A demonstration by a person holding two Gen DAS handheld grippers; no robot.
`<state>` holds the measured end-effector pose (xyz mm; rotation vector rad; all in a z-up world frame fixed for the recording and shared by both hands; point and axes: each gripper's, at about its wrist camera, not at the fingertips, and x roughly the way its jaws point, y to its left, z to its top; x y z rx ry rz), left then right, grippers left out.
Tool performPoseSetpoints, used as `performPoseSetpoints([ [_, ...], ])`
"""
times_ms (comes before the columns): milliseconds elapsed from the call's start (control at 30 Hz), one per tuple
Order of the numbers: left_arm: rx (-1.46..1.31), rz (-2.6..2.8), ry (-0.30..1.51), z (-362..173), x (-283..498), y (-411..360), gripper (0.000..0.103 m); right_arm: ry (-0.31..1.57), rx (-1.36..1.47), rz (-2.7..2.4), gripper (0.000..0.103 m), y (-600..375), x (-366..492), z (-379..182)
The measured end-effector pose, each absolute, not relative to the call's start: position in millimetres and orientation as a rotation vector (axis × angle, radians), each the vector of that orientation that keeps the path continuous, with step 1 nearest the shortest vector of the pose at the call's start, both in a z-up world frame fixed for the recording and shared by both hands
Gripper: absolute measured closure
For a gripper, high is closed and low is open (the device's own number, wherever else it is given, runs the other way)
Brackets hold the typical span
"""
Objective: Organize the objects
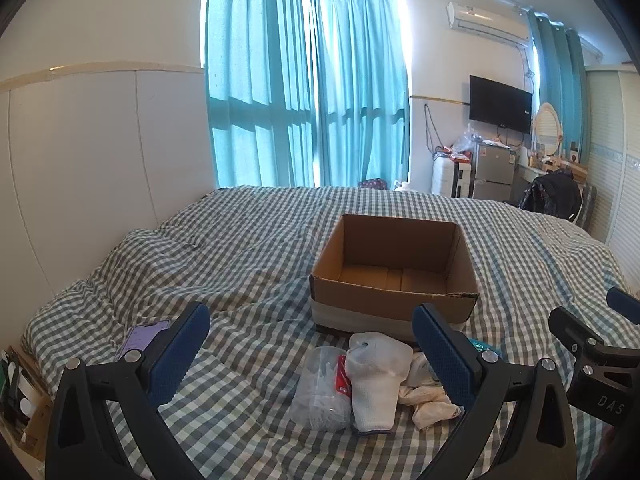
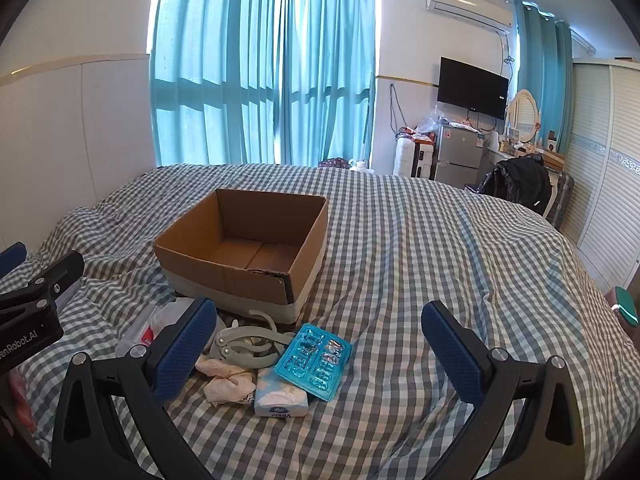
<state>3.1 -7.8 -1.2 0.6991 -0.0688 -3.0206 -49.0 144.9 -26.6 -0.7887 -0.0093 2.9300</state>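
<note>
An empty open cardboard box [image 1: 394,276] [image 2: 240,248] sits on the checked bed. In front of it lies a small pile. In the left wrist view it shows a clear plastic cup [image 1: 320,392], a white cloth [image 1: 374,380] and crumpled tissue [image 1: 430,398]. In the right wrist view it shows a grey folding hanger [image 2: 248,346], a teal blister pack [image 2: 316,360], a tissue packet [image 2: 282,396] and crumpled tissue [image 2: 228,382]. My left gripper [image 1: 316,344] hangs open above the cup and cloth. My right gripper [image 2: 320,336] is open over the blister pack, holding nothing.
A purple phone [image 1: 142,338] lies on the bedding left of the pile. The bed [image 2: 440,264] spreads wide to the right of the box. A white headboard wall [image 1: 80,160] stands at the left, a wardrobe [image 2: 600,168] at the right, curtains and a cluttered desk beyond.
</note>
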Motion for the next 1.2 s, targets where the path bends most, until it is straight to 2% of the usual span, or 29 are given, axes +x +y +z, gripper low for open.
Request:
performPoseSetpoints([
  [167,0.675,-3.005,-0.16,-3.2,4.5,-1.3,0.0,-0.009,-0.787,2.93,0.0,145.1,-48.4,-26.7],
  [767,0.719,-2.988,-0.053,-5.6,-0.1,-17.0,0.0,-0.013,-0.791,2.928,0.0,142.9,-47.5,-28.0],
  [1200,0.684,-2.991,-0.094,-1.8,3.3,-14.0,0.0,-0.014,-0.79,2.932,0.0,143.1,-48.4,-27.3],
])
